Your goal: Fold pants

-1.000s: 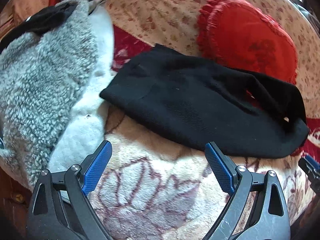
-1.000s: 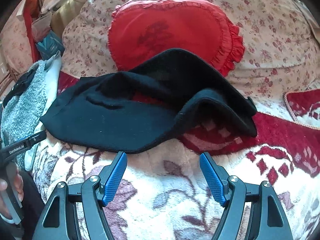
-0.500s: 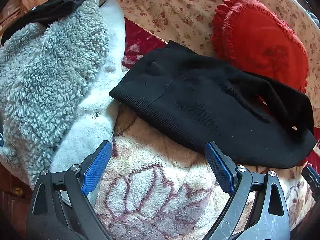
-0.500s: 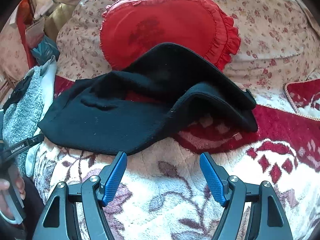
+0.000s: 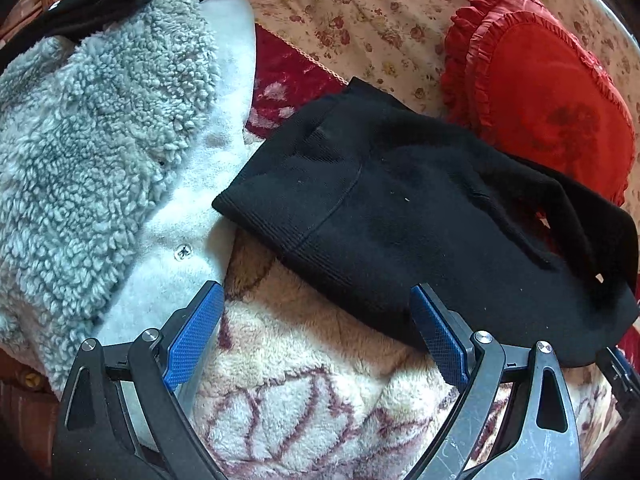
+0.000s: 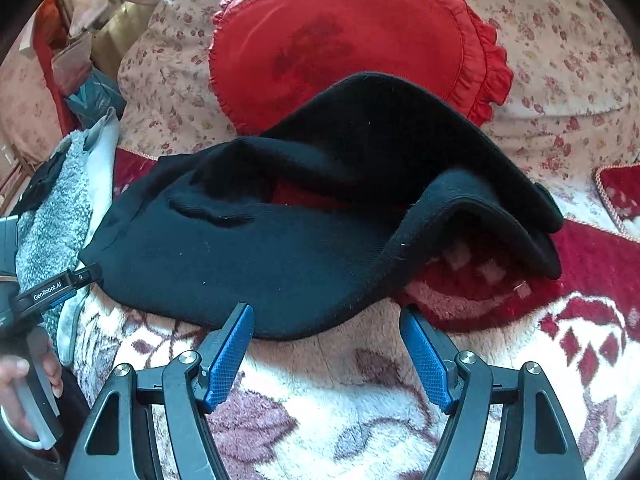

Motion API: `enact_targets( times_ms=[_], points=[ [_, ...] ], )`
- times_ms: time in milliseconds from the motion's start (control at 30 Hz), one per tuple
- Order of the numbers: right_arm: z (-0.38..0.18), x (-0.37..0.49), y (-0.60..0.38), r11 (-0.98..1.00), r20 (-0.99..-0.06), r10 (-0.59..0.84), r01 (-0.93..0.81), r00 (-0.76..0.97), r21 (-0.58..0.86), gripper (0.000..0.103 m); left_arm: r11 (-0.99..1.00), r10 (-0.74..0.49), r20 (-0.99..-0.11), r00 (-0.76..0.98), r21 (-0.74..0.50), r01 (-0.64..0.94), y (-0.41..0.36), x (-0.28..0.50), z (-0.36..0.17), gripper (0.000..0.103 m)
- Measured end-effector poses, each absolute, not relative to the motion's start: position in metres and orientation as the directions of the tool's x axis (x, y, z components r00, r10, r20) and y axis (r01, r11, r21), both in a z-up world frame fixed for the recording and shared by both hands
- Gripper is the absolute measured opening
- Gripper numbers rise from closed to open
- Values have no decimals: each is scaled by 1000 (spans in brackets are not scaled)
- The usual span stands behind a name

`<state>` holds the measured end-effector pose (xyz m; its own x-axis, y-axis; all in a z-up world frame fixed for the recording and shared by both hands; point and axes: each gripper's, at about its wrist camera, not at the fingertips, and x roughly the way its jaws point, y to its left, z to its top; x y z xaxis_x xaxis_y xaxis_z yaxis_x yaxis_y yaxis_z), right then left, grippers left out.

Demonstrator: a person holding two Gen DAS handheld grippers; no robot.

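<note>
Black knit pants (image 5: pixel 400 216) lie crumpled on a fluffy patterned blanket (image 5: pixel 304 376), waistband towards the left. My left gripper (image 5: pixel 316 332) hovers open just short of their near edge, its right blue pad at the hem. In the right wrist view the same pants (image 6: pixel 280 248) spread across the blanket, one leg arched up over the red cushion (image 6: pixel 352 40). My right gripper (image 6: pixel 326 344) is open at their near edge, holding nothing. The left gripper (image 6: pixel 48 292) shows at the left edge of that view, with a hand (image 6: pixel 16 384) on its handle.
A grey fleece jacket (image 5: pixel 100 140) lies left of the pants, touching the waistband. A red heart-shaped frilled cushion (image 5: pixel 552 92) leans against a floral back cushion (image 5: pixel 360 12) behind. Clutter (image 6: pixel 80 60) stands far left in the right wrist view.
Both grippers have moved forward towards the pants, which now fill more of each view. The left view has shifted so the fleece jacket looms larger. Jaws stay open.
</note>
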<state>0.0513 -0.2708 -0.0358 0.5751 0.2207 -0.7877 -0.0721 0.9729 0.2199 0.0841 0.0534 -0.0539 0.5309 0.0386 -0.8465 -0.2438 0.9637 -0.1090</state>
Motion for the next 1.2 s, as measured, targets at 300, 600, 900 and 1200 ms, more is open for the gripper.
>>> enact_targets(
  times_ms=[300, 600, 900, 1200],
  points=[
    [-40, 56, -275, 972, -794, 217, -52, 568, 228, 74, 965, 43, -851, 523, -99, -241, 51, 100, -59, 94],
    [-48, 68, -274, 964, -793, 242, -44, 559, 263, 58, 965, 23, -860, 510, -114, -235, 56, 120, -71, 94],
    [-64, 84, -281, 951, -783, 259, -9, 566, 308, 21, 952, -26, -850, 527, -183, -247, 68, 145, -83, 27],
    [-33, 63, -275, 942, -754, 315, -94, 576, 321, 6, 954, -88, -814, 574, -234, -186, 80, 124, -47, 13]
  ],
)
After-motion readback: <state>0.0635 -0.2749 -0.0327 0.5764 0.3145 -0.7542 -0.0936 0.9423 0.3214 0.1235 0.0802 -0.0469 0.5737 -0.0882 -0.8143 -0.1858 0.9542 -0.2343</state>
